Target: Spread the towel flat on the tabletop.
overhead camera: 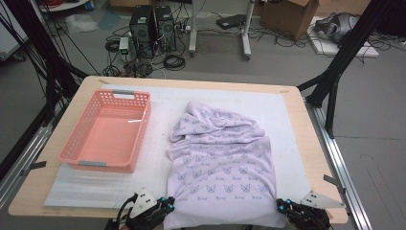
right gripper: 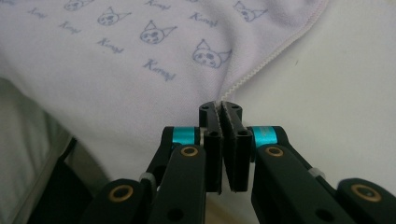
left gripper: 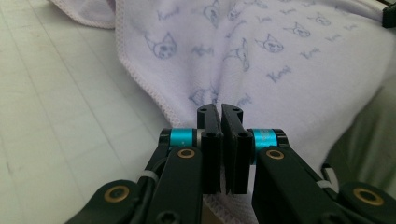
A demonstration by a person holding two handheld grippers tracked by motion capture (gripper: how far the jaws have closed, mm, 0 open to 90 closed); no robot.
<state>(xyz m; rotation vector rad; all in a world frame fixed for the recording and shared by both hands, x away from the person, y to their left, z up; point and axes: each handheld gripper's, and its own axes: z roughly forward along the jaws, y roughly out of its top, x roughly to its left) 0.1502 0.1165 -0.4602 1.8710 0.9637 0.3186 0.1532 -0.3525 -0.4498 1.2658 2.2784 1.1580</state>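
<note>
A pale lilac towel point(overhead camera: 222, 163) printed with small cat faces lies on the white mat, bunched at its far end and hanging over the table's near edge. My left gripper point(overhead camera: 168, 205) is shut on the towel's near left corner; in the left gripper view the jaws point(left gripper: 220, 109) pinch the cloth point(left gripper: 261, 60) by its stitched hem. My right gripper point(overhead camera: 281, 206) is shut on the near right corner, and the right gripper view shows the hem point(right gripper: 261, 65) running straight into the closed jaws point(right gripper: 220, 108).
A pink plastic basket point(overhead camera: 72, 143) stands on the left part of the white mat point(overhead camera: 158, 139), with nothing in it. Black frame legs rise at both sides of the wooden table point(overhead camera: 311, 143). Computers, cables and boxes sit on the floor beyond.
</note>
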